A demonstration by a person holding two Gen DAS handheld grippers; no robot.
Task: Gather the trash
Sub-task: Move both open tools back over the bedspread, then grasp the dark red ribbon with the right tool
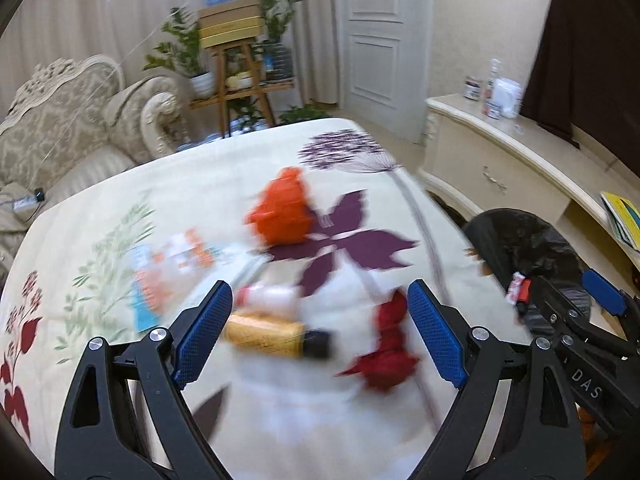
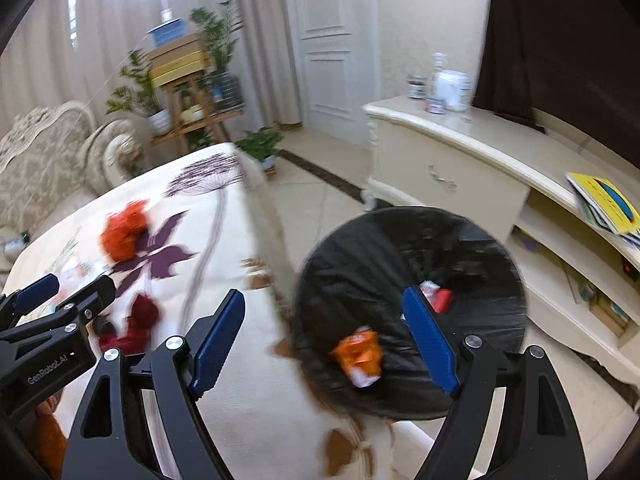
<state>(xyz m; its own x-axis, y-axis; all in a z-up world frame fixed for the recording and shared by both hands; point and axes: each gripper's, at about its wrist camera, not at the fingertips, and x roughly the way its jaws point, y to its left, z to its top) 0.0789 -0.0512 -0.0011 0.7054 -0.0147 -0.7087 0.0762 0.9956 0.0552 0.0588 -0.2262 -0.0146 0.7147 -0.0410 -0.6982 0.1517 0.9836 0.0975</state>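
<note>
Trash lies blurred on the floral tablecloth (image 1: 224, 168): an orange crumpled bag (image 1: 282, 208), a printed wrapper (image 1: 168, 276), a small white bottle (image 1: 268, 294), a yellow bottle with a black cap (image 1: 272, 334) and a red crumpled wrapper (image 1: 390, 344). My left gripper (image 1: 319, 286) hangs open above the bottles and the red wrapper, holding nothing. My right gripper (image 2: 324, 294) stands open over the edge of the black-lined bin (image 2: 460, 240). An orange wrapper (image 2: 360, 354) and a red-and-white piece (image 2: 438, 294) lie inside the bin, free of the pads.
The bin stands on the floor right of the table. Behind it runs a cream cabinet (image 2: 440, 148) with bottles and yellow books (image 2: 604, 200). A sofa (image 1: 60, 128), a plant stand (image 1: 236, 72) and a white door (image 1: 376, 40) lie beyond the table.
</note>
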